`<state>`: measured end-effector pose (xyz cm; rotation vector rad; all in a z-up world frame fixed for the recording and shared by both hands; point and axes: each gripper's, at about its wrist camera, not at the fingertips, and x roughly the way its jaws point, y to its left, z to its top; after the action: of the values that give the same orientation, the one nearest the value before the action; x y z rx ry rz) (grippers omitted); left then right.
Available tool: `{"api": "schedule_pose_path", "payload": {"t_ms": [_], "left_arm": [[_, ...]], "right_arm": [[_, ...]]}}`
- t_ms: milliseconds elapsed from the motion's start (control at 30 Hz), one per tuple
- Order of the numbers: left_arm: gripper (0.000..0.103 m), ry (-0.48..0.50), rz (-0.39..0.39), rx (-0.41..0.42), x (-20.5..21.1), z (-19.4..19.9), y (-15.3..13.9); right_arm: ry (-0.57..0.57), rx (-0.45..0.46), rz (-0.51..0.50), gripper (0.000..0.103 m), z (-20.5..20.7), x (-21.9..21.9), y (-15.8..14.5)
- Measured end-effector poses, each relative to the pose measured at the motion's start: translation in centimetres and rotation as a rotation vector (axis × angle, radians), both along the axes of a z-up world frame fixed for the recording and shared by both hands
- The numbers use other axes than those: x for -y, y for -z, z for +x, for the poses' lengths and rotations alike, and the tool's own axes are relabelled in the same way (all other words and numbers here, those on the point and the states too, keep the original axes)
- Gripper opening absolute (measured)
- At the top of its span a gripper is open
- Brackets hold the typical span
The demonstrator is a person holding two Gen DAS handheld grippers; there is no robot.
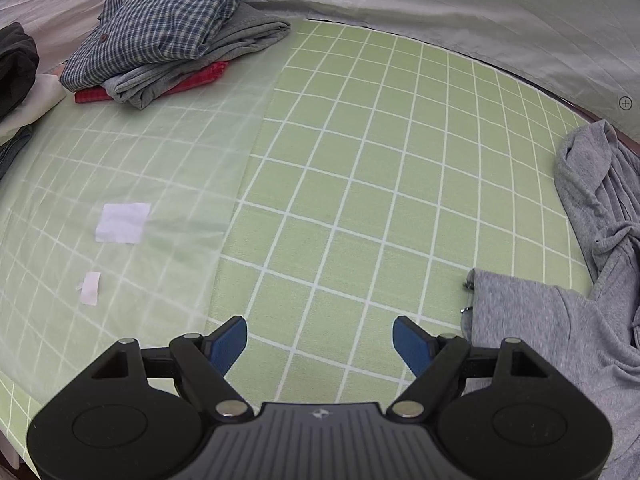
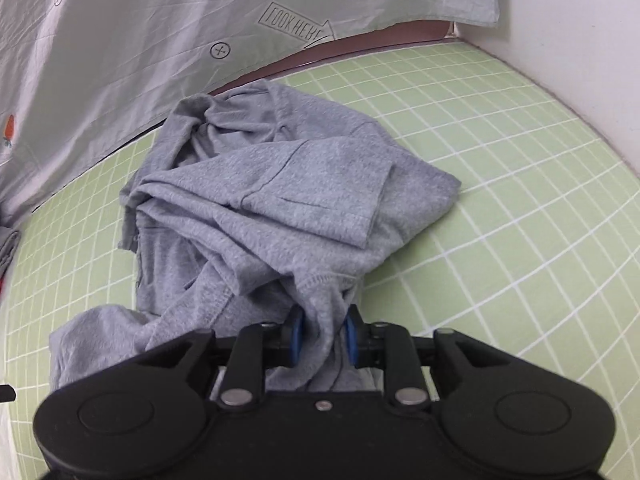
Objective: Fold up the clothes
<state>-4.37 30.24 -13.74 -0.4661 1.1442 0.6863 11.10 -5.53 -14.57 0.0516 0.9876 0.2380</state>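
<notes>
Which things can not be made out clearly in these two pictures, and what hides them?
- Grey garment: crumpled, so its type is unclear; the right gripper hides the bunched fold it clamps.
- Same garment in the left wrist view: cut off by the right edge.
- Red item: mostly buried under the folded pile, beneath the checked shirt.
- Dark clothing: cut by the left edge.
- Left gripper: open, nothing between its pads.

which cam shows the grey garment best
The right wrist view: the crumpled grey garment fills the middle of the frame, a bunched edge pinched in the right claw. The left wrist view catches only part of it at the right edge, beside the open left claw.
</notes>
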Motion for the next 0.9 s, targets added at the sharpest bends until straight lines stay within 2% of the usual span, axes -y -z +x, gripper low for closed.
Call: {"api": "schedule_pose_path", "payload": {"t_ms": [67,200,300,533,600,633,667,700,733,800,900], "left_arm": [[0.081,0.015,-0.002,-0.005,0.5,0.8,0.2],[0.081,0.043,-0.013,-0.013,0.9,2.3,0.5],[0.081,0.07,-0.013,-0.019,1.4,3.1,0.5],[0.081,0.117,0.008,-0.034,2.7,4.0,-0.2],[0.081,0.114,0.013,-0.039,2.9,3.9,-0.3],[0.081,0.109,0.015,-0.042,3.1,3.9,-0.4],[0.081,0.104,0.018,-0.044,3.2,3.9,-0.5],[0.081,0.098,0.019,-0.046,3.4,3.9,-0.6],[0.081,0.092,0.021,-0.048,3.5,3.8,-0.7],[0.081,0.078,0.023,-0.05,4.0,3.8,-0.8],[0.081,0.055,0.019,-0.052,5.0,4.1,-0.8]], "right_arm": [[0.003,0.028,-0.006,0.048,0.2,0.6,-0.9],[0.026,0.118,0.018,0.053,-0.1,1.4,-3.2],[0.042,0.142,0.055,0.064,0.5,1.6,-4.0],[0.053,0.011,0.168,0.064,5.9,1.2,-0.3],[0.035,-0.019,0.164,0.058,6.6,0.6,0.7],[0.02,-0.014,0.159,0.046,6.7,0.4,0.9],[0.003,0.007,0.157,0.028,6.7,0.5,0.8],[-0.013,0.032,0.157,0.021,6.5,0.7,0.5],[-0.029,0.061,0.164,0.011,6.3,1.0,0.1],[-0.041,0.136,0.173,0.008,5.8,2.5,-1.3],[0.016,0.213,0.153,0.008,6.2,6.1,-3.3]]}}
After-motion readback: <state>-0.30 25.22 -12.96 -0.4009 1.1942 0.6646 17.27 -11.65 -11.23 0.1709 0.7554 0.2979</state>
